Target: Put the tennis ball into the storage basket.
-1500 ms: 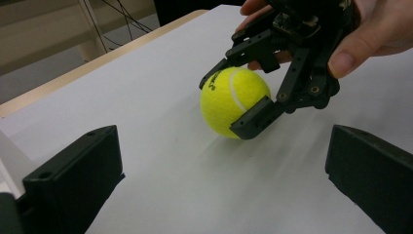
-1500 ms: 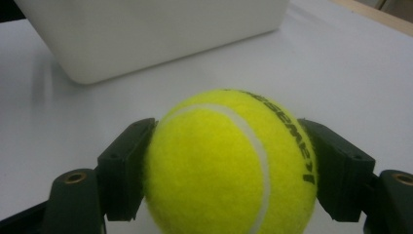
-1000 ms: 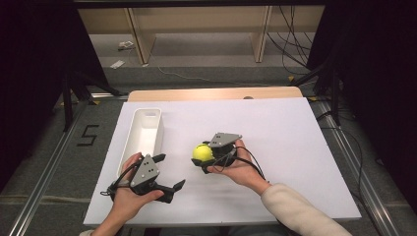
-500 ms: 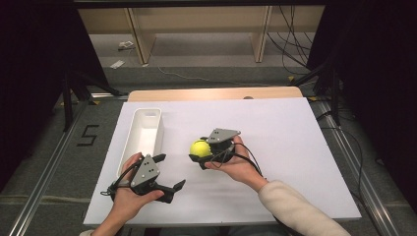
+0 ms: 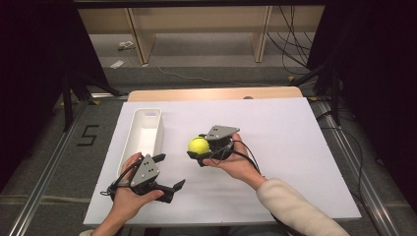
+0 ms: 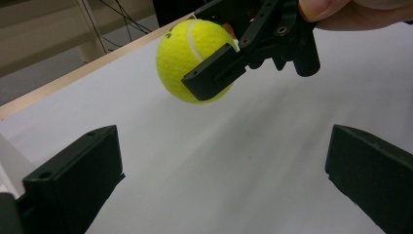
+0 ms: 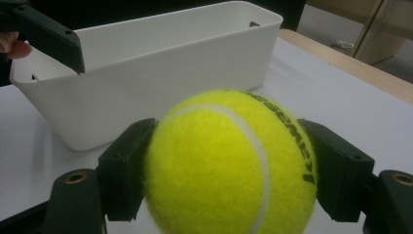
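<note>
Tennis ball (image 5: 197,144) pinched in R gripper (image 5: 200,152), lifted, near bin (image 5: 145,132); round fuzz may slip. L gripper (image 5: 172,183) open, empty

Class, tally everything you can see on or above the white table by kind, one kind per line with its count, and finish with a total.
Tennis ball, yellow: 1
White bin: 1
Black handheld grippers, the left gripper and the right gripper: 2
Total: 4
</note>
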{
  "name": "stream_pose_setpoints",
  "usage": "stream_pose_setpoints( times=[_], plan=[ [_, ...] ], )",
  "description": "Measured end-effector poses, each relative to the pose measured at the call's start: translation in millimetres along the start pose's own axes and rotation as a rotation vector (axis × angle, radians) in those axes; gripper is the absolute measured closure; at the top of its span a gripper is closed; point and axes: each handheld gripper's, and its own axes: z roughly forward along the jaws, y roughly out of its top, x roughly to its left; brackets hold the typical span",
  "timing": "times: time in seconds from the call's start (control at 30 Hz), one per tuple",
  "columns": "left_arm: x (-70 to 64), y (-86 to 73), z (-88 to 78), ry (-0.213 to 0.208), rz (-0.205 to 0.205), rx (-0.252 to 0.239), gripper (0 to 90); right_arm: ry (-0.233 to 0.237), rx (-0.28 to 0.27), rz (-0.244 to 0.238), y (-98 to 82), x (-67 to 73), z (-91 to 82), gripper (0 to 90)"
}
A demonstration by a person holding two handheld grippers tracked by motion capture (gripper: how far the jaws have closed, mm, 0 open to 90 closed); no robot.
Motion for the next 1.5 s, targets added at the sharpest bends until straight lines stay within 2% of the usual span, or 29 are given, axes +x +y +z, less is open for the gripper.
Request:
stream_pose_setpoints(
  times=[0.6,1.0,1.5],
  plan=[
    [0.4,-0.3,-0.4,-0.003,-0.002,-0.003,0.0,0.007,0.005,0.014,6.2,1.3,12.4,26.5],
    [0.8,-0.7,-0.3,-0.001,-0.002,-0.002,0.0,0.023,-0.001,0.028,11.7,0.7,14.9,26.6],
    [2.6,-1.4,-0.1,0.004,0.01,0.002,0.0,0.014,-0.017,0.026,16.9,1.6,16.7,26.5]
  ],
)
